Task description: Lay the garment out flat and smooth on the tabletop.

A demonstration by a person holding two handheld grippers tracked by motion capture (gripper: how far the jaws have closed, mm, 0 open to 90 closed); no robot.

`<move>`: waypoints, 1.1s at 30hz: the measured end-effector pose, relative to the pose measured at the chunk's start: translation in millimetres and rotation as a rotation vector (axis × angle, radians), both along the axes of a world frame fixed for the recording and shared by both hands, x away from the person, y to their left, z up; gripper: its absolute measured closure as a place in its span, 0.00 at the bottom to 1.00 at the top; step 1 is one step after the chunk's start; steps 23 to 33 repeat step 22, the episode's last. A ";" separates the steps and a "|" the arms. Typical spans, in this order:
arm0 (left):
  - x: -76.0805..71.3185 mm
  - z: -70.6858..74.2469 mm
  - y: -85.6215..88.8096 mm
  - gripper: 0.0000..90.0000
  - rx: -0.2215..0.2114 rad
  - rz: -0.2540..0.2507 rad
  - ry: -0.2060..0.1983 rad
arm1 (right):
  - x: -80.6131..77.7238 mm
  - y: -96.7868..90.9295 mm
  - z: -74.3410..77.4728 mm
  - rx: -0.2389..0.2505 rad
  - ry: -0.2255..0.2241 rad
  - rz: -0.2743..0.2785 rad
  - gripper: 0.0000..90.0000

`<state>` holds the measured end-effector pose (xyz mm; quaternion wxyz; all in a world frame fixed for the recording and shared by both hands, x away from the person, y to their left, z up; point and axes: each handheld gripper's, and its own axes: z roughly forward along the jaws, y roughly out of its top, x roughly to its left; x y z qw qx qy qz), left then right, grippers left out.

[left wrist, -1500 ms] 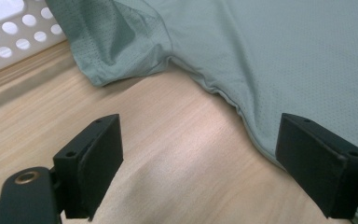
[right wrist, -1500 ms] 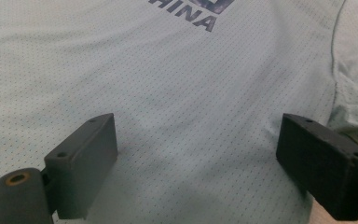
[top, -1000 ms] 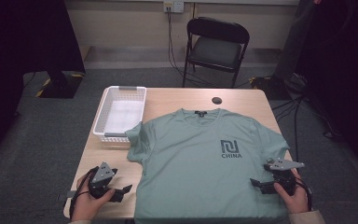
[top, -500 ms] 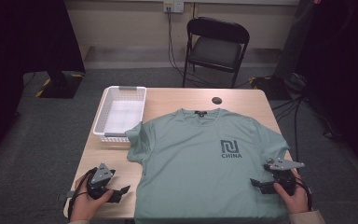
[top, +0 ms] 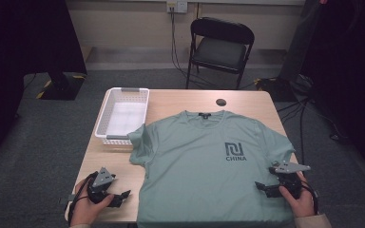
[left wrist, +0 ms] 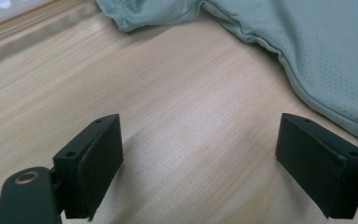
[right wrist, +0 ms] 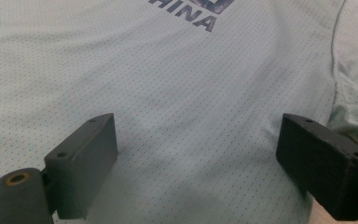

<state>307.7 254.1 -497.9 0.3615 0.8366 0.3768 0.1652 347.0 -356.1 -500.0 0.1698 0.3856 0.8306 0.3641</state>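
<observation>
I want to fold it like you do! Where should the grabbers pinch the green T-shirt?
Probably the bottom hem corners of the T-shirt. It lies flat, front up, hem at the near table edge. The open left gripper could come in from its left side, and the open right gripper from its right.

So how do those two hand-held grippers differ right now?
The left gripper sits over bare wooden table, just beside the green T-shirt; the right gripper sits over the T-shirt's fabric, below its CHINA print. The left gripper points toward the shirt's side hem, the right one inward across the shirt. Both have their jaws wide open and hold nothing.
</observation>
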 end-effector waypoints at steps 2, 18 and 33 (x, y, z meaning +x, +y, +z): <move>0.2 -0.8 -0.1 0.16 0.006 0.000 0.004 | 0.0 0.0 0.0 0.001 0.000 0.000 0.12; 0.4 -4.2 1.3 0.11 -0.012 0.008 -0.002 | 0.0 0.0 -0.1 0.000 -0.001 0.000 0.12; 0.4 -4.3 1.2 0.11 -0.012 0.009 -0.002 | 0.0 0.0 -0.1 0.001 0.000 0.000 0.12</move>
